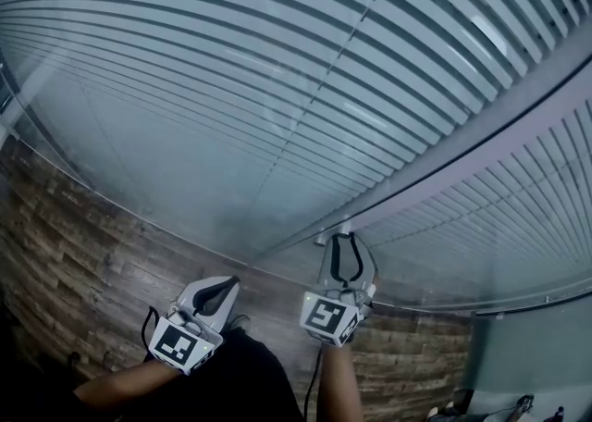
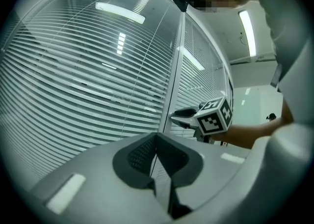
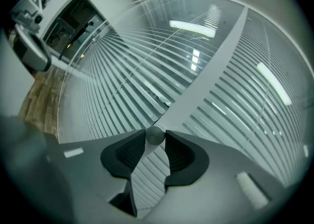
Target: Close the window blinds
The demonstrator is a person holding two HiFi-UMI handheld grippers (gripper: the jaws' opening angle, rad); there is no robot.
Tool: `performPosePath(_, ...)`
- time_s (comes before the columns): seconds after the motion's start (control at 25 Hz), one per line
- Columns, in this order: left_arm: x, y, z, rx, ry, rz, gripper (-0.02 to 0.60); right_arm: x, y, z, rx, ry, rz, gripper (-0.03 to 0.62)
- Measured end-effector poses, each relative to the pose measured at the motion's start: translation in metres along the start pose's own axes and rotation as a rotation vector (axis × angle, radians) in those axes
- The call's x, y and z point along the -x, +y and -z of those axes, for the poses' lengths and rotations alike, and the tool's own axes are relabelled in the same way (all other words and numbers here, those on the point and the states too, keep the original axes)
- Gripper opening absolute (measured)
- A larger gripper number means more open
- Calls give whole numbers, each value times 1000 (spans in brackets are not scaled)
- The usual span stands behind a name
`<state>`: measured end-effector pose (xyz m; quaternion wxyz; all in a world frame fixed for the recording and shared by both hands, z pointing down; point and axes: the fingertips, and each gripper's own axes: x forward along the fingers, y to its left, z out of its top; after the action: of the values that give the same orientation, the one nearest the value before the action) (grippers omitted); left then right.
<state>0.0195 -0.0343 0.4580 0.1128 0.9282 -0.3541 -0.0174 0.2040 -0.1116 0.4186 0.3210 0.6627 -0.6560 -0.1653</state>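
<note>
Horizontal slat blinds hang behind glass, and a grey upright frame bar divides them. A small round grey knob sits on that bar. My right gripper is shut on the knob, one pad touching each side. In the head view the right gripper reaches up to the bar's lower end. My left gripper hangs lower left, away from the glass. Its jaws are shut with nothing between them. The slats stand partly tilted, with gaps showing.
A wood-pattern wall panel runs under the glass. Ceiling lights reflect in the pane. The person's forearm and body fill the right of the left gripper view. A dark corner lies bottom right.
</note>
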Motion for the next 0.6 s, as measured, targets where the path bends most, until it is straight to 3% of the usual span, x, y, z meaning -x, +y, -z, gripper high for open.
performPosePath(0.16,0,-2,-6,-26,-16,1,0,6,-7,0,-643,-62,-67,166)
performPosePath(0.28,-1,-8,-11,-70,-26,9,0,5,-14,0,-909,-86,-63,167)
performPosePath(0.44,3,-6,-10,-34,-19,-2,0,3,-15,0,-1017,-79,-43,159)
performPosePath(0.6,2,9,0,48,10,-38,0,1,-17,3,-947,-72,-32,130)
